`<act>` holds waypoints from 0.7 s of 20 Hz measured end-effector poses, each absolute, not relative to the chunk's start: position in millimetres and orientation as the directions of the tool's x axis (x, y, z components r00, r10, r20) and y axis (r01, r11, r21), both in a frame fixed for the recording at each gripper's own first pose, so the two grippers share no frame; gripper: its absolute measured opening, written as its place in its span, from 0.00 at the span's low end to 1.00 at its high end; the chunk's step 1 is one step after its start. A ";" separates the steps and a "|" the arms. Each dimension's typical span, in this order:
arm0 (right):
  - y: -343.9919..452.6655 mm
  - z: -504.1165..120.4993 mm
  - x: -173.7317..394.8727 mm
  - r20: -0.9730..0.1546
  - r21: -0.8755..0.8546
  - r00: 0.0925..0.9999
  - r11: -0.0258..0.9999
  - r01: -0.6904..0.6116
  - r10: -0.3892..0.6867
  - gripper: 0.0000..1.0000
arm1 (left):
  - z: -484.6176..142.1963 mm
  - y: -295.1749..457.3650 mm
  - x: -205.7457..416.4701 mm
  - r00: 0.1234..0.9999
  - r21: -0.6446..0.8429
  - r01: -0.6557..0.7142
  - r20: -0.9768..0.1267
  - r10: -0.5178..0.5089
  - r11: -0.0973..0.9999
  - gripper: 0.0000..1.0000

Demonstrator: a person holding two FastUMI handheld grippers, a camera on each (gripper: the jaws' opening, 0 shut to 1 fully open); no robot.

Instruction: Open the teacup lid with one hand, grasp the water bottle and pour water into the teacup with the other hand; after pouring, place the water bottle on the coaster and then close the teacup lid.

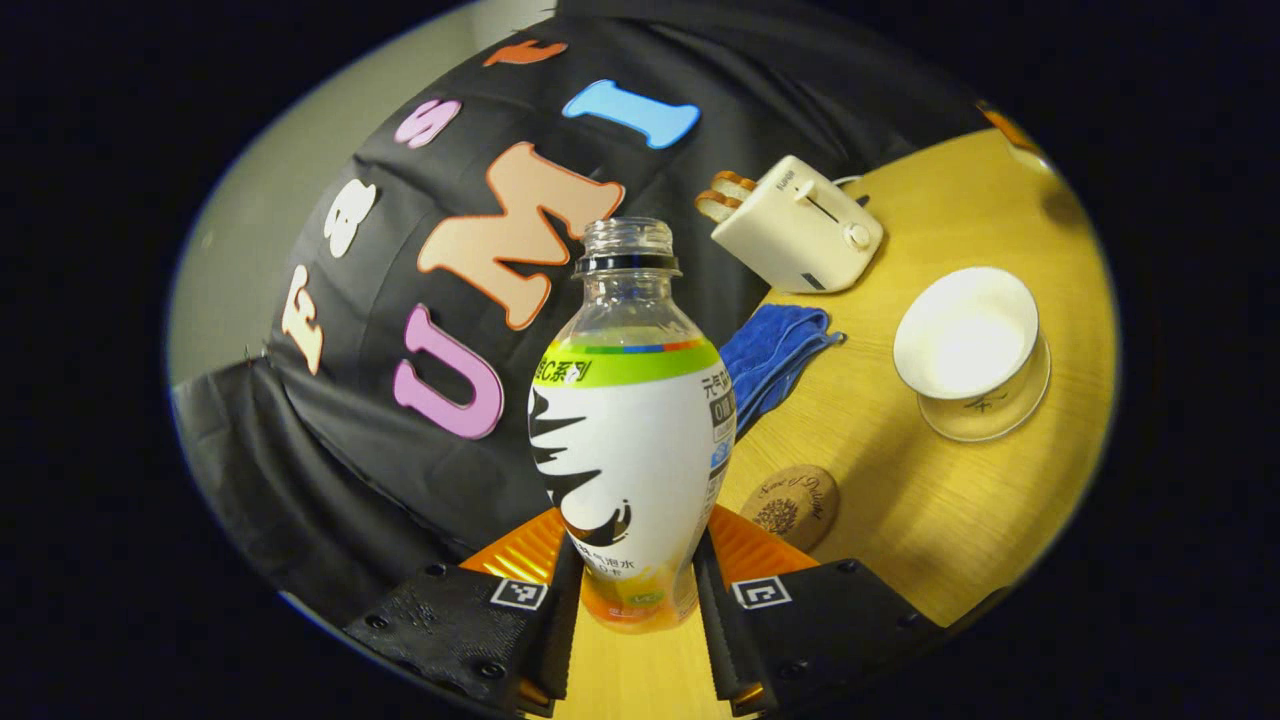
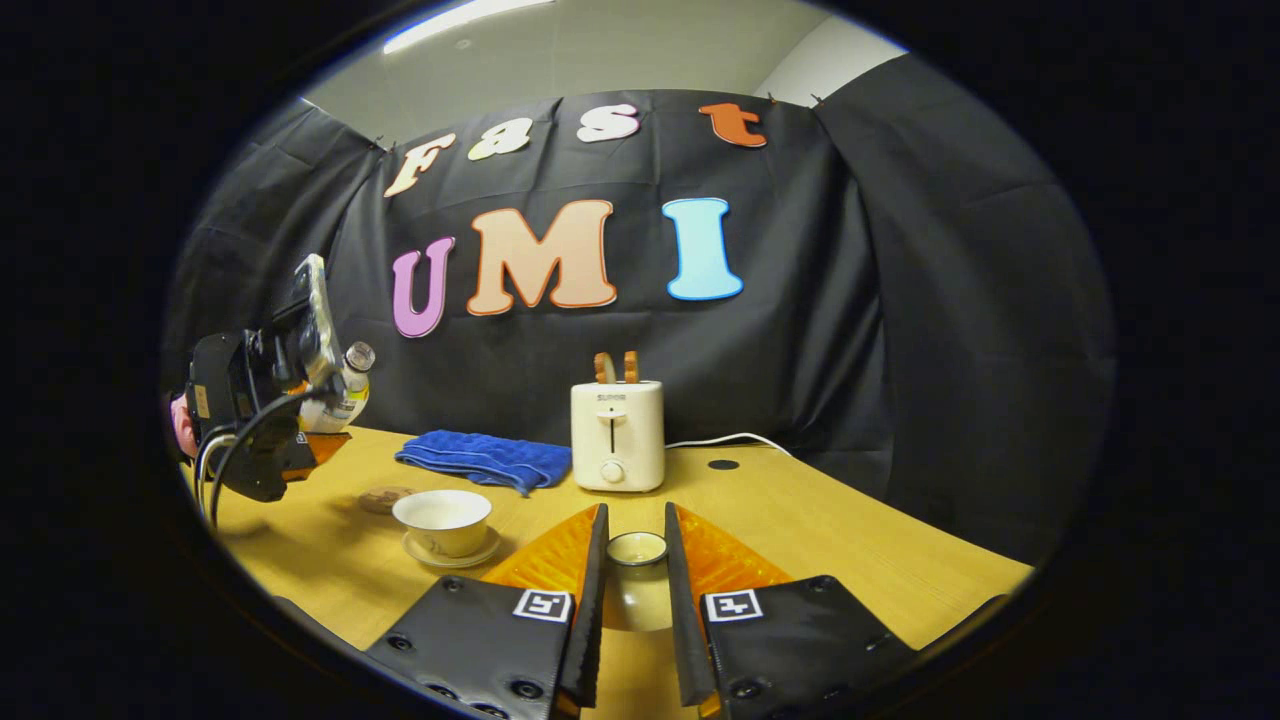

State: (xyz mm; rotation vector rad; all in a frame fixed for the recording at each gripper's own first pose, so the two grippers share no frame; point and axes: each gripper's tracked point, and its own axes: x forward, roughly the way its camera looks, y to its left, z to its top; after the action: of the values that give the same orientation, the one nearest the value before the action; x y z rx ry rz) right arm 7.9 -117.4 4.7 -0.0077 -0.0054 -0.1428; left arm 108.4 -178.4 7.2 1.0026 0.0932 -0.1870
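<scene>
I note left tongs [image 1: 632, 590] clamped on the uncapped water bottle [image 1: 630, 420]; right tongs [image 2: 636, 575] pinching the teacup lid [image 2: 637, 549].

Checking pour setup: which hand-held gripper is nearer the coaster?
Left. The left hand-held gripper, shut on the bottle, hangs just above the coaster; the right, holding the lid, sits beyond the teacup.

Both views are evenly and fairly brightly lit from above; a ceiling light strip [image 2: 470, 17] glows at the top of the right gripper view. Soft shadows lie on the wooden table [image 1: 950, 500] beside the teacup [image 1: 968, 335], whose white inside is nearly blown out. Fisheye distortion bends the edges, where focus softens slightly.
</scene>
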 end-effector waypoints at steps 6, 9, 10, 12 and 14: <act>-121.5 4.4 7.3 0.007 -0.009 0.988 0.988 0.151 -0.151 0.34 | -7.2 -186.6 114.9 0.973 0.925 0.231 -0.216 -0.083 0.301 0.52; -121.2 3.7 7.9 0.006 -0.008 0.989 0.989 0.149 -0.149 0.32 | -13.6 -188.4 115.4 0.971 0.952 0.238 -0.227 -0.075 0.194 0.53; -121.2 4.2 7.6 0.006 -0.008 0.989 0.989 0.148 -0.148 0.33 | -14.9 -189.4 114.6 0.970 0.956 0.240 -0.231 -0.073 0.167 0.52; -121.4 4.7 9.2 0.006 -0.008 0.989 0.989 0.148 -0.148 0.33 | -17.7 -190.2 114.3 0.969 0.964 0.242 -0.235 -0.074 0.109 0.53; -121.6 4.2 8.7 0.007 -0.009 0.989 0.989 0.148 -0.148 0.34 | -20.5 -189.7 116.6 0.968 0.968 0.245 -0.241 -0.075 0.050 0.52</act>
State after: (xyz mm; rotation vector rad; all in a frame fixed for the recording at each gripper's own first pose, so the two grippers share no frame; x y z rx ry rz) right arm 8.7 -121.6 4.2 -0.0093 -0.0060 -0.1483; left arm 116.6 -189.7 -20.5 1.5026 0.1381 -0.2453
